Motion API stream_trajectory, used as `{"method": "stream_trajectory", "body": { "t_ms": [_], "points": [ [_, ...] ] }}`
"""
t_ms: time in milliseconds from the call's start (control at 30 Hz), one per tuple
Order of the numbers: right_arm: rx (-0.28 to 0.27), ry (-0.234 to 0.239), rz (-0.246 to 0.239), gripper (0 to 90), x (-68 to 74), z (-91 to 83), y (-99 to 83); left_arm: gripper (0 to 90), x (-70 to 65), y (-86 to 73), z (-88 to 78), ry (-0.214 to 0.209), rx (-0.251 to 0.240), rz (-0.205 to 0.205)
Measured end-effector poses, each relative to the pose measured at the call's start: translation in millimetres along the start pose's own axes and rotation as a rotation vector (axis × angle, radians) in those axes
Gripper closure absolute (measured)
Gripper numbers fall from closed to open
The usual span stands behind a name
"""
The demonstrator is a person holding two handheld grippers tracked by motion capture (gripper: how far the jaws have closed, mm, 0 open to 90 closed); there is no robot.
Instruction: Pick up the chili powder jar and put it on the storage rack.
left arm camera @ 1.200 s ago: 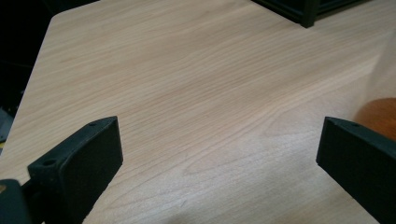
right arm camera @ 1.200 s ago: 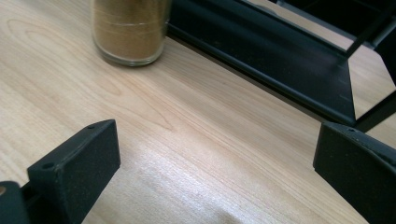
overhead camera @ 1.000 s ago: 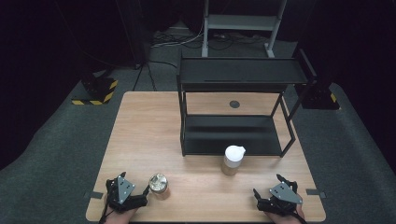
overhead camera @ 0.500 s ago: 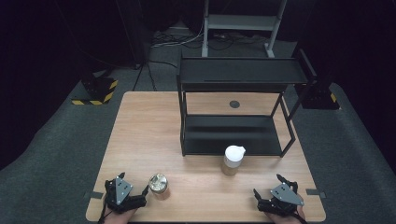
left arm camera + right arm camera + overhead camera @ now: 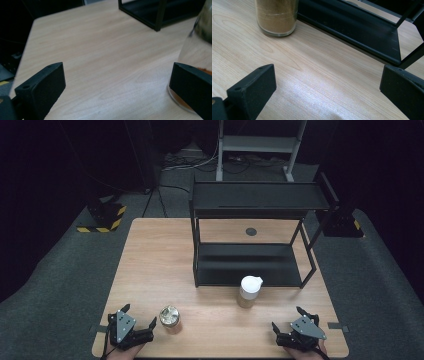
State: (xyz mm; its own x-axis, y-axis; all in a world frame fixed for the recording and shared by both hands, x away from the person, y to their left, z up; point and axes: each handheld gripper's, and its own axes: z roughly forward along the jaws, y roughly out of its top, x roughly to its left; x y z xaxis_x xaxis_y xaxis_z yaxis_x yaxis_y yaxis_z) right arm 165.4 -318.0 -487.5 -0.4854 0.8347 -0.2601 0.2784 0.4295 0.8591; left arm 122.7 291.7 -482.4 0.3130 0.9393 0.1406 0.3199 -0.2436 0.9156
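Note:
A small glass jar with a metal lid [image 5: 170, 316] stands near the table's front left. Just to its left my left gripper [image 5: 139, 315] rests open; in the left gripper view the jar [image 5: 200, 47] sits at the right jaw's outer side, not between the jaws, and the left gripper [image 5: 112, 82] holds nothing. A taller jar of brown powder with a white lid [image 5: 249, 291] stands in front of the black shelf rack [image 5: 250, 265]. My right gripper [image 5: 287, 318] lies open at the front right, well short of that jar [image 5: 277, 17], with bare wood between its jaws.
The black two-tier rack [image 5: 352, 27] takes up the table's far middle, its legs near the white-lidded jar. A round dark grommet [image 5: 251, 231] sits in the wooden table [image 5: 150, 260] behind it. Bare wood lies left of the rack.
Both grippers have shifted very slightly toward the table's near edge. The jars have not moved.

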Motion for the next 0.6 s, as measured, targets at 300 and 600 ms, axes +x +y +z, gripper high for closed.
{"method": "stream_trajectory", "body": {
  "t_ms": [300,600],
  "points": [
    [0.002,0.002,-0.005,0.0,-0.1,0.3,0.4,0.5,0.8,9.8,-23.3,0.006,-0.083,-0.004],
    [0.005,-0.001,-0.009,0.0,0.7,0.5,1.0,0.4,-4.0,15.5,-33.2,-0.007,-0.137,-0.003]
  ]
}}
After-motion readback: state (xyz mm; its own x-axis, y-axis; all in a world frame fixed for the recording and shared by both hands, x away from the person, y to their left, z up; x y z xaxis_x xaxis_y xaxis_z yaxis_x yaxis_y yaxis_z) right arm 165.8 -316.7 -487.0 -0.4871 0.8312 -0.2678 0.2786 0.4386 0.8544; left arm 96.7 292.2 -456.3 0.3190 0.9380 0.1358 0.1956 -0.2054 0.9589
